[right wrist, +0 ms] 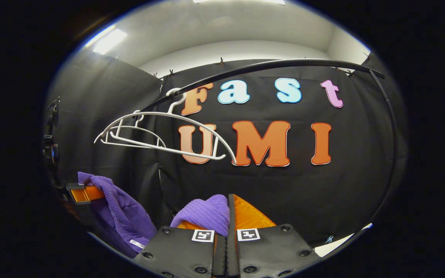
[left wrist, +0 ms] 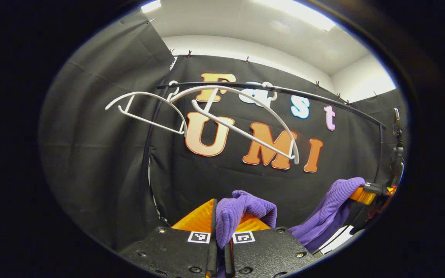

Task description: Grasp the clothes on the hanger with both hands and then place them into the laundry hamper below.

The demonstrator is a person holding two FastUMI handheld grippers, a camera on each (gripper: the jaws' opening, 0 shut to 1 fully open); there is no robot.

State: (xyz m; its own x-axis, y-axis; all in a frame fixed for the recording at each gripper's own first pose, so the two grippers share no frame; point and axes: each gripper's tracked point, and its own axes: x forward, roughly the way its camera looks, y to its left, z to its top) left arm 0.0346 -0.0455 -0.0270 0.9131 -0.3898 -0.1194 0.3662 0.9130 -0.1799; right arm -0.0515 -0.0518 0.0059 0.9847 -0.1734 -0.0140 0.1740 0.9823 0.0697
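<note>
Purple ribbed knit, the garment, hung below the black rail and clear of the white hangers, stretched between the two tools. In the left gripper view, one bunched fold of it sat pinched between the fingers of the left hand-held gripper, whose jaws were closed on the cloth with almost no gap between them. Farther right in that view, below the rail's right end, another part of the garment draped down from the right hand-held gripper, with the fabric running back toward the near fold.

In the right gripper view, a rounded fold of the garment was clamped between the fingers of the right hand-held gripper, the jaws drawn together on it. Lower left of the rail in that view, the left hand-held gripper held the other end, and the purple cloth fell from it in a long drape.

Two bare white hangers hung by their hooks from the rail's left portion, tilted and overlapping, well above the garment. Behind the rail stood the black cloth wall, and above it a pale ceiling with bright light panels.
</note>
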